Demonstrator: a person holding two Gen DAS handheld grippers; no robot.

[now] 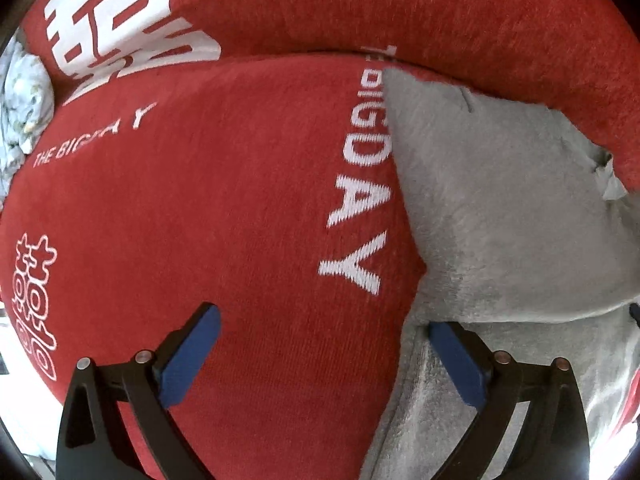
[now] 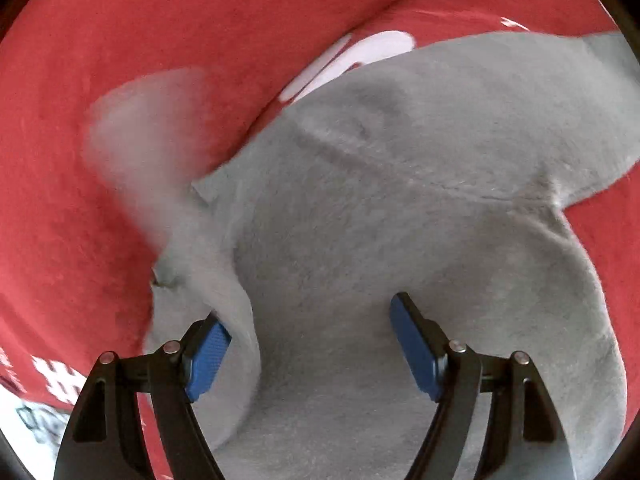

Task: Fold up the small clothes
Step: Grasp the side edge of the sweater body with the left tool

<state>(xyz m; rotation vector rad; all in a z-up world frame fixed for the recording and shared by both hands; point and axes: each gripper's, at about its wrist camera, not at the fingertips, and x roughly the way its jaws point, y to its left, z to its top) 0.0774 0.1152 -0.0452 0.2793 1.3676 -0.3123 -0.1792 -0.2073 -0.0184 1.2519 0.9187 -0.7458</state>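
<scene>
Across the left wrist view, a red blanket [image 1: 240, 208] with white lettering fills most of the frame, and the left gripper [image 1: 320, 354] hangs low over it with its jaws spread wide and nothing between them. Its left blue pad [image 1: 188, 356] sits over bare red cloth, while the right pad [image 1: 460, 364] meets the near left edge of the grey garment [image 1: 500, 200]. From this tool the garment lies ahead and to the right, running away from the camera toward a bunched corner at the far right. A pale printed cloth [image 1: 24, 108] lies crumpled at the far left margin, well apart from both.

Over in the right wrist view, the right gripper [image 2: 312, 344] is also wide open and grasps nothing, but it is directly above the grey garment [image 2: 400, 220], which spreads under and ahead of both pads. The left pad [image 2: 208, 360] is tucked against a raised roll of the fabric; the right pad [image 2: 416, 352] is over flat cloth. A blurred grey flap [image 2: 148, 132] stands up at upper left, too smeared to say how it lies. A seam crosses the garment from left to right beyond the fingertips, so its long axis appears to run roughly across this tool.

The right hand looks the nearer to a workable grasp, since cloth already lies between its jaws. The left would probably need to shift rightward to catch the edge.
</scene>
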